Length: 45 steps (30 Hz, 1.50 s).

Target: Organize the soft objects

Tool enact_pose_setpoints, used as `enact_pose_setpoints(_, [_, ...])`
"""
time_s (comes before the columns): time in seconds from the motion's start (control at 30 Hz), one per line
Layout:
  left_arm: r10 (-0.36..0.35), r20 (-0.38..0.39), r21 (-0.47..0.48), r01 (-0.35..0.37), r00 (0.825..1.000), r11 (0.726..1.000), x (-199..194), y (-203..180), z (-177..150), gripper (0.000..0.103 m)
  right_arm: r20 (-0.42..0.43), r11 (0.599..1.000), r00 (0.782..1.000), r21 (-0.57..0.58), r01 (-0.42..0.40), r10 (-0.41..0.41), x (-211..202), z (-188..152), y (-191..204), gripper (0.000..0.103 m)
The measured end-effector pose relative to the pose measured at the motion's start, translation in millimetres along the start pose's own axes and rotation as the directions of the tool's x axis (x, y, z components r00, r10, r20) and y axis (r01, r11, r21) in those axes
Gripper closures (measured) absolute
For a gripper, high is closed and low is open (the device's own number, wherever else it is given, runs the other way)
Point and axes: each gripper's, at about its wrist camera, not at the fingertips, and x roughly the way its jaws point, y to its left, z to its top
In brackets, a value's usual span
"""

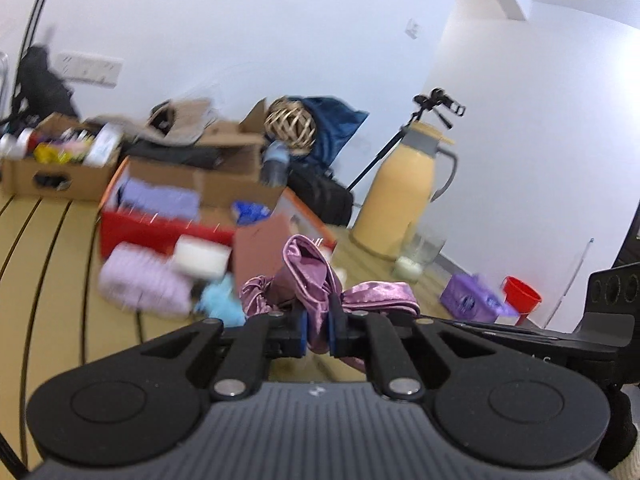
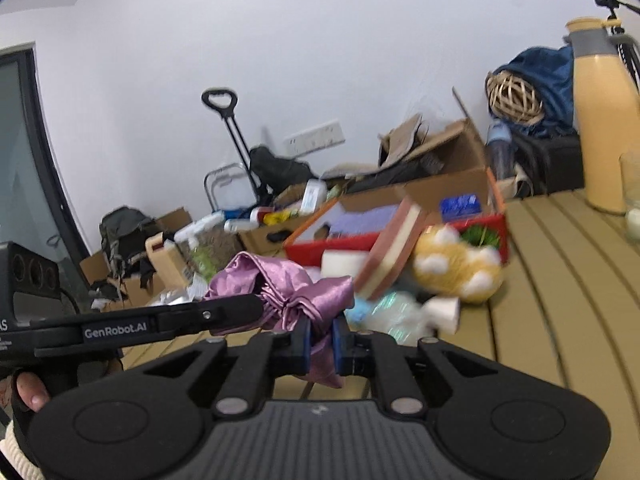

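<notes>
Satin cloth, purple and bunched, sits pinched between the blue pads of the left tongs, which are closed tight on it and tilted slightly downward above the slatted desk. Beyond lie a lilac towel and a red box, blurred.

From the right wrist, the right tongs are likewise clamped on the same cloth, raised off the desk. The left tongs reach in from the left side, a gloved hand gripping their handle. A yellow plush toy rests behind.
</notes>
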Motion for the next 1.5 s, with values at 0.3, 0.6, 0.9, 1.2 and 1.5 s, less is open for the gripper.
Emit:
enact_pose_setpoints(0.3, [0.017,-0.035,-0.040,-0.018,0.999,0.999,128.6,55.5,126.3,0.093,-0.035,0.996,0.999,-0.073,-0.042,0.040,98.0,134.7,-61.8,0.093])
enact_pose_setpoints(0.6, [0.158,-0.262,-0.170,-0.207,0.952,0.963,304.6,165.8,173.0,0.093,-0.323,0.999,0.946,0.036,0.016,-0.003,327.1,220.5,-153.9,0.093])
enact_pose_setpoints(0.9, [0.195,-0.393,-0.096,-0.251,0.899,0.963,361.0,169.3,141.8,0.069,-0.389,0.973,0.896,-0.009,0.230,-0.215,381.0,202.5,-195.3,0.085])
enact_pose_setpoints(1.2, [0.251,-0.306,0.041,-0.251,0.918,0.967,267.6,128.0,193.3,0.041,-0.319,0.973,0.920,-0.046,0.227,-0.229,314.3,242.2,-161.7,0.074])
enact_pose_setpoints(1.5, [0.338,-0.059,0.159,-0.325,0.939,0.932,100.0,59.7,236.1,0.029,-0.188,0.958,0.942,-0.126,0.257,-0.278,164.7,289.2,-101.9,0.051])
